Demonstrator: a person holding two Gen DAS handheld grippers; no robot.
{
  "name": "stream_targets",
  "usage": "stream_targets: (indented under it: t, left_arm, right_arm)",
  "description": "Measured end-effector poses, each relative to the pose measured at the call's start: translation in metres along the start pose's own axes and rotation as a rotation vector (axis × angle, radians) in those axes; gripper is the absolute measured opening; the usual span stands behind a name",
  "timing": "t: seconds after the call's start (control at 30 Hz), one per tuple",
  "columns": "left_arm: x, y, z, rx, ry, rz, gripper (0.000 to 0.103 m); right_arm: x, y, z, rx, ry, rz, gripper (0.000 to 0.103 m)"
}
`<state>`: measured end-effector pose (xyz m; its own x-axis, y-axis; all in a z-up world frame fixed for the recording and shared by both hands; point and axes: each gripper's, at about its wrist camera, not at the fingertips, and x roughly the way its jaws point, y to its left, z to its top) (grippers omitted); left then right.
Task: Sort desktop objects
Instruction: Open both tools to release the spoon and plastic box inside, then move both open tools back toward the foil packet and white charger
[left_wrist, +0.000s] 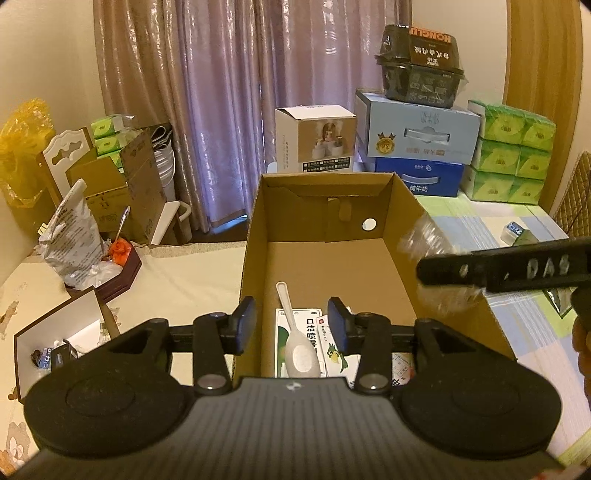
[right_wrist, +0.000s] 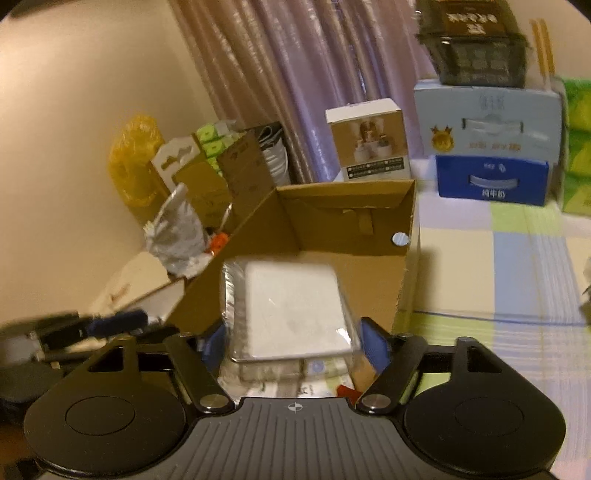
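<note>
1. Right wrist view: the right gripper (right_wrist: 293, 343) is clamped on a clear-wrapped white packet (right_wrist: 291, 314), held over the open cardboard box (right_wrist: 343, 192).
2. Left wrist view: the left gripper (left_wrist: 291, 328) hangs empty, fingers apart, above the box's near end.
3. Already inside the box lie a white spoon (left_wrist: 297, 347) and small printed cartons (left_wrist: 314, 332); the packet is not yet dropped.
4. A silver bag (left_wrist: 72, 236) and a small open box (left_wrist: 55, 347) remain on the left, seemingly unsorted.
5. The box's right wall stands near the carried packet.

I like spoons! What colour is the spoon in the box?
White; the spoon shows best in the left wrist view.
</note>
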<state>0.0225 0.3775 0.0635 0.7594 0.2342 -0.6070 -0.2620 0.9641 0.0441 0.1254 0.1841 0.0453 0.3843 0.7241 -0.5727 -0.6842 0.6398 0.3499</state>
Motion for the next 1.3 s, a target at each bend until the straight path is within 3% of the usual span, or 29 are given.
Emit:
stream_targets:
  t: [0.3, 0.63, 0.77, 0.93, 1.07, 1.3]
  left_arm:
    - [-0.008, -0.008, -0.004, -0.004, 0.000, -0.003, 0.045]
    - [-0.029, -0.027, -0.010, -0.004, -0.006, -0.007, 0.052]
    - [-0.040, -0.038, -0.013, -0.002, -0.012, -0.019, 0.064]
    - [-0.048, -0.053, -0.017, -0.007, 0.000, -0.033, 0.070]
    - [-0.057, -0.067, -0.020, 0.004, -0.007, -0.040, 0.086]
    - [-0.066, -0.087, -0.022, 0.014, 0.000, -0.039, 0.098]
  right_arm:
    - [-0.031, -0.013, -0.002, 0.024, -0.065, -0.045, 0.082]
    - [-0.073, -0.043, -0.037, 0.099, -0.048, -0.099, 0.092]
    - [-0.090, -0.052, -0.048, 0.120, -0.047, -0.125, 0.096]
    - [-0.109, -0.061, -0.058, 0.137, -0.039, -0.144, 0.101]
    - [-0.122, -0.067, -0.065, 0.138, -0.037, -0.156, 0.101]
    - [-0.148, -0.083, -0.074, 0.169, -0.048, -0.174, 0.101]
